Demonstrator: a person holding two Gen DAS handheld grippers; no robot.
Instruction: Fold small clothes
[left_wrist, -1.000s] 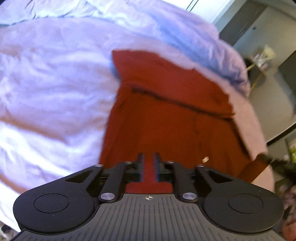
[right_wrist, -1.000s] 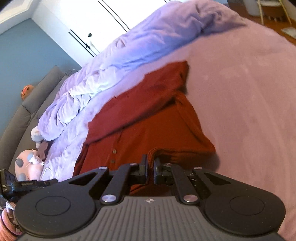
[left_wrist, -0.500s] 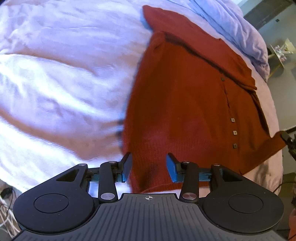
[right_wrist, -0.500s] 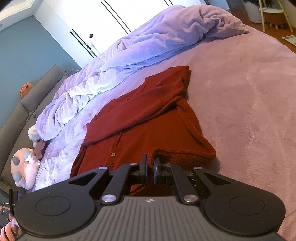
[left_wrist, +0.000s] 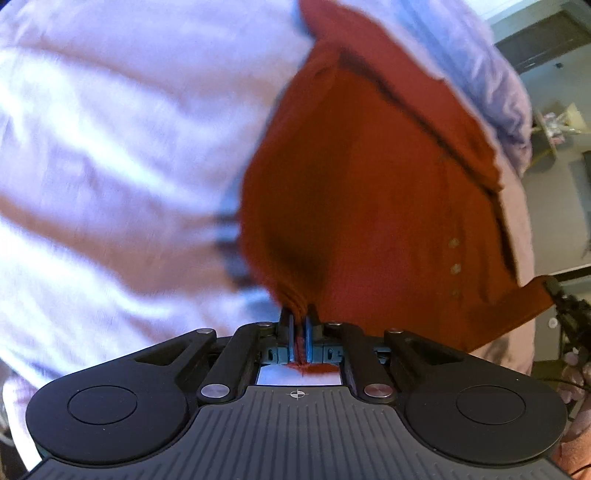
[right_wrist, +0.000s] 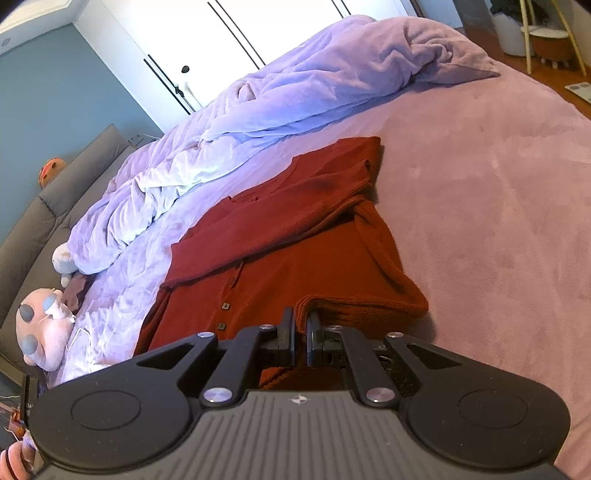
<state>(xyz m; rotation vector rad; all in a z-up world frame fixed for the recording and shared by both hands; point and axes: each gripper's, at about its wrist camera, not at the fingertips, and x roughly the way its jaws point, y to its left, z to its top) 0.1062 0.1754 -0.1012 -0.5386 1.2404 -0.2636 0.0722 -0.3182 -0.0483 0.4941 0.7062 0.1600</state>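
A rust-red knit cardigan (right_wrist: 295, 254) with small buttons lies on the pink bed cover, one sleeve folded across its top. My left gripper (left_wrist: 300, 317) is shut on the near left corner of its hem and lifts the cloth (left_wrist: 369, 203) into a peak. My right gripper (right_wrist: 301, 325) is shut on the ribbed hem at the near right corner (right_wrist: 362, 306), which is folded over. The left wrist view is motion-blurred.
A rumpled lilac duvet (right_wrist: 295, 92) lies along the far side of the bed. Plush toys (right_wrist: 44, 325) sit at the left by a grey headboard (right_wrist: 48, 206). The pink cover (right_wrist: 498, 184) stretches to the right. A stool (right_wrist: 546, 40) stands on the floor beyond.
My left gripper was shut on the cloth, opened half a second ago over the hem, and has now closed on the hem corner and lifted it. My right gripper kept its hold.
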